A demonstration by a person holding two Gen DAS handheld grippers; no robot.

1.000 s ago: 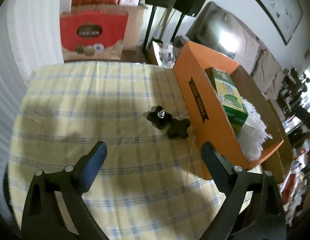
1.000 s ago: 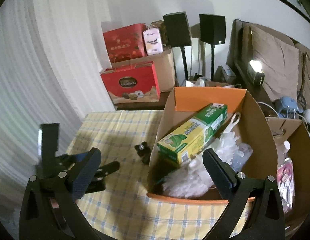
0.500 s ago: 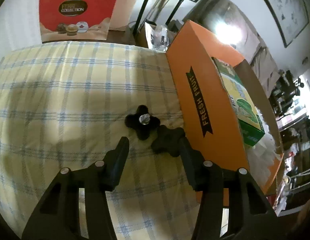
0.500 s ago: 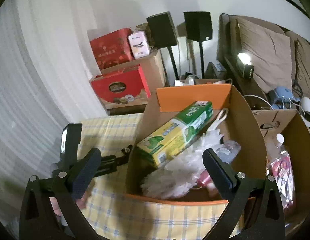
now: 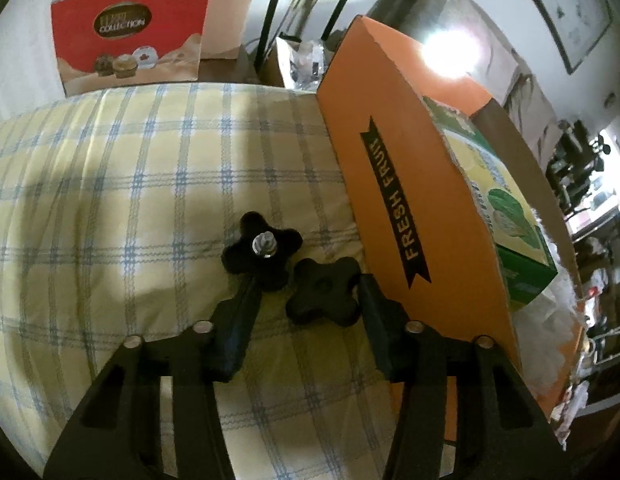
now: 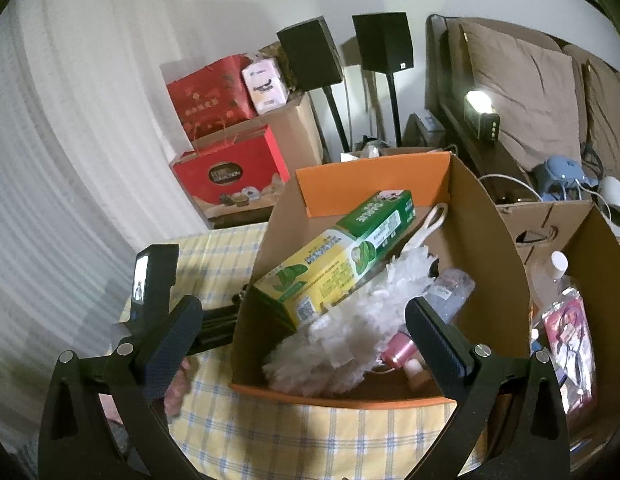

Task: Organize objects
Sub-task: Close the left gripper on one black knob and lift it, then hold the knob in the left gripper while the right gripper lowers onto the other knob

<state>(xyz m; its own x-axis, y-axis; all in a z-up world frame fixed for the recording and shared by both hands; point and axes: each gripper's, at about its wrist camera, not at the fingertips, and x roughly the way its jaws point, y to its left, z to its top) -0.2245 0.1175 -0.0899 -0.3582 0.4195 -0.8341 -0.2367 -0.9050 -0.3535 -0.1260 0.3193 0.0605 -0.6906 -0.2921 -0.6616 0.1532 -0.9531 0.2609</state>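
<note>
1. while the left gripper (image 5: 308,292) sits low over the cloth (image 5: 130,200), its jaws stand narrow on either side of the near knob (image 5: 322,296); whether the pads press it i cannot tell
2. the near knob lies flat on the cloth, just beside the orange box (image 5: 410,200); the right finger (image 5: 380,320) sits in the gap between knob and box wall
3. a second knob (image 5: 262,250) lies stud up just behind the first, touching or nearly so; the left finger's (image 5: 234,320) tip reaches its near edge
4. the right gripper (image 6: 304,340) hovers over the box (image 6: 350,394), jaws wide, holding nothing
5. inside the box lie a green carton (image 6: 342,256), a white duster (image 6: 350,320) and a pink bottle (image 6: 398,354)
6. a red bag (image 5: 130,32) stands beyond the table's far edge
</note>
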